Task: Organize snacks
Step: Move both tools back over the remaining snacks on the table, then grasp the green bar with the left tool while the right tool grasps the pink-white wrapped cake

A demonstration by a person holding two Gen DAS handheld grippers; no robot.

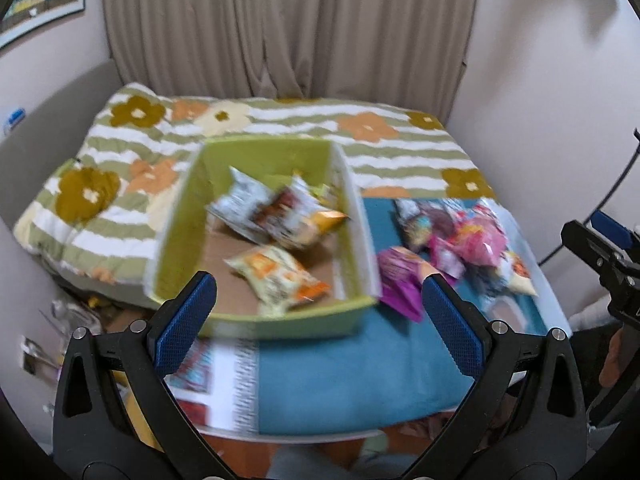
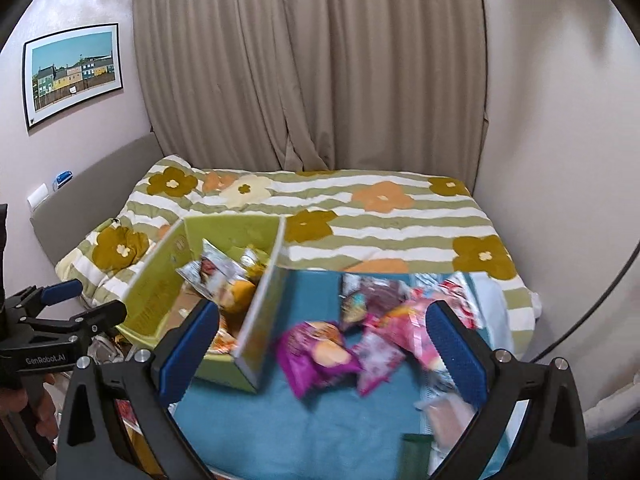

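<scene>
A green cardboard box (image 1: 180,216) (image 2: 152,292) sits on a blue cloth (image 1: 340,372) (image 2: 280,416) and holds several snack bags (image 1: 280,216) (image 2: 218,276). A pile of loose snack bags (image 1: 460,236) (image 2: 400,320) lies to the right of the box, with a purple bag (image 1: 400,280) (image 2: 316,356) nearest it. My left gripper (image 1: 320,312) is open and empty, in front of the box. My right gripper (image 2: 324,340) is open and empty, in front of the purple bag. Both views are blurred.
The cloth lies on a bed with a green-striped flowered quilt (image 1: 400,140) (image 2: 380,216). Beige curtains (image 1: 288,28) (image 2: 312,64) hang behind it. A wall (image 2: 560,160) runs close on the right. Clutter lies on the floor at the left (image 1: 72,320).
</scene>
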